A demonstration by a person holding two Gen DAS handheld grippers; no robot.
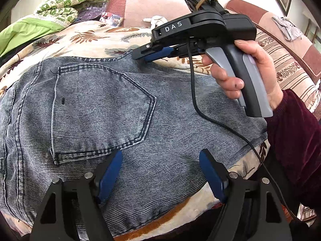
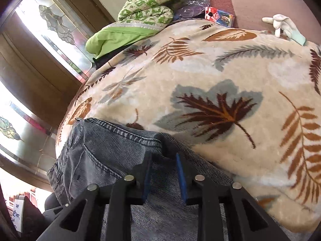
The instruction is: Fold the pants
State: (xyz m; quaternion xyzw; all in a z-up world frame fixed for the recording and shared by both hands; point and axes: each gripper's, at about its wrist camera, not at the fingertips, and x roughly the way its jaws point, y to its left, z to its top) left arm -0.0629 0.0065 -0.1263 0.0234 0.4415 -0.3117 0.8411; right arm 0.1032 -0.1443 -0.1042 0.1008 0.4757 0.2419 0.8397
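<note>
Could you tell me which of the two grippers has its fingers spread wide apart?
The left gripper: its fingers gape wide above the jeans, while the right gripper has narrowed at the waistband.

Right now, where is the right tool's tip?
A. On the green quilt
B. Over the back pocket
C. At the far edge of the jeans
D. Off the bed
C: the right tool meets the far hem of the jeans, beside the leaf blanket.
</note>
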